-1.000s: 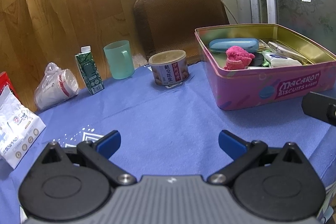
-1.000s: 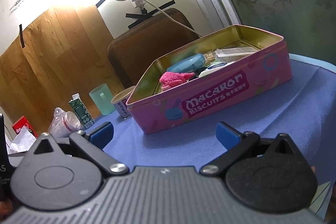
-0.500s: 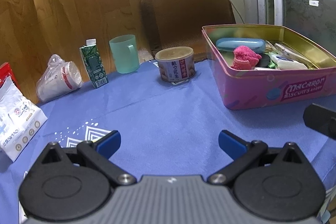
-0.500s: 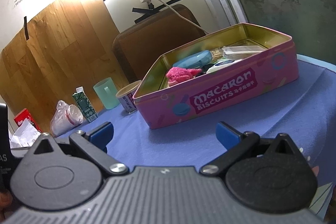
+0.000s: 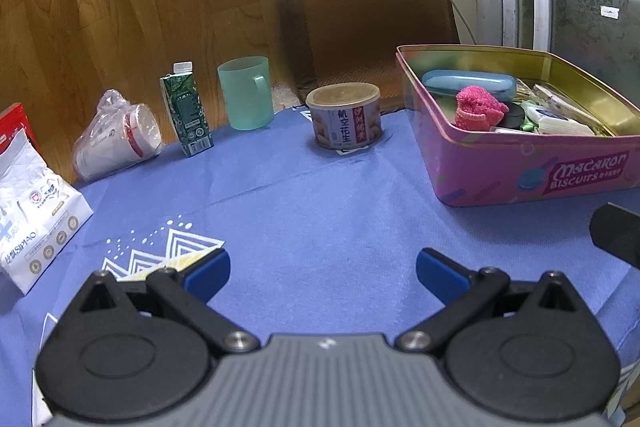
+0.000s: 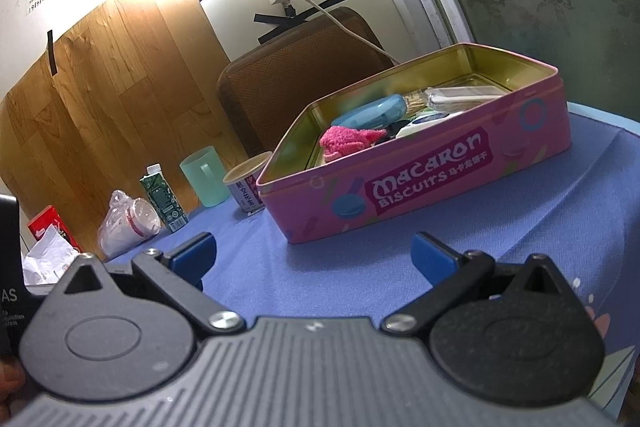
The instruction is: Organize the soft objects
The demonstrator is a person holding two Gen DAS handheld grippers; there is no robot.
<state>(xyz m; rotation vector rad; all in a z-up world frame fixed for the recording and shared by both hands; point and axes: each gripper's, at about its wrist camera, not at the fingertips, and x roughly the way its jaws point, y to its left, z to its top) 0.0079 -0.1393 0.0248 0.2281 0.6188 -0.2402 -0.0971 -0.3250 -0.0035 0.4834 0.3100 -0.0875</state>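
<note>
A pink fuzzy cloth [image 5: 476, 109] lies inside the open pink Macaron biscuit tin [image 5: 532, 171] at the right of the blue tablecloth; it also shows in the right wrist view [image 6: 350, 141] inside the tin [image 6: 424, 183]. A blue case [image 5: 468, 83], small tubes and packets lie in the tin too. My left gripper [image 5: 322, 273] is open and empty, low over the cloth, left of the tin. My right gripper [image 6: 314, 257] is open and empty in front of the tin's long side.
A round can [image 5: 344, 115], a teal mug [image 5: 245, 91], a green carton [image 5: 186, 109], bagged paper cups [image 5: 118, 139] and a white packet [image 5: 32, 207] stand along the table's back and left. A brown chair back [image 5: 368, 27] is behind.
Both grippers have drawn back and risen a little from the tin, so the objects look smaller and farther. Both stay open. Nothing on the table has moved.
</note>
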